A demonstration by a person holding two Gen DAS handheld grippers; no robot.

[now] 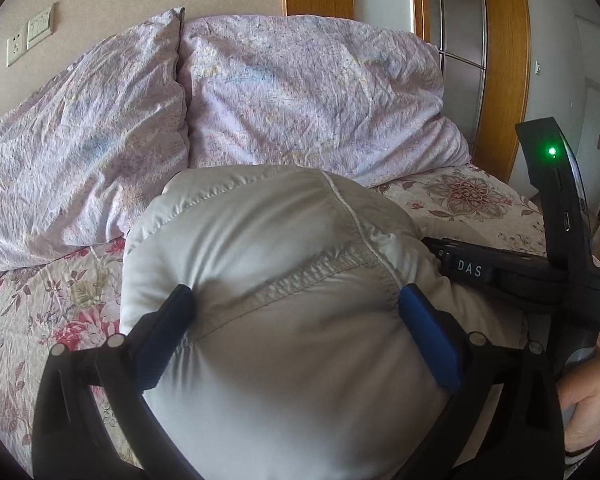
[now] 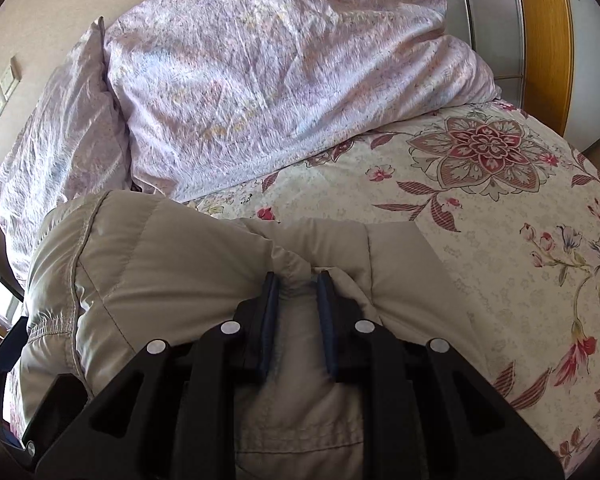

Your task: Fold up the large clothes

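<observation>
Two claws, left claw [image 1: 296, 300] and right claw [image 2: 298, 280], gripping one puffy jacket [image 1: 276, 248]

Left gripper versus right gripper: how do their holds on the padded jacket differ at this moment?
The left gripper stands wide apart, its blue pads straddling a thick puffed bulge of the beige padded jacket; the right gripper is nearly closed, pinching only a thin gathered fold. The left grip crosses a stitched seam; the right grip sits on a puckered crease. Both hold the same jacket above the floral bedspread, facing the lilac pillows.
</observation>
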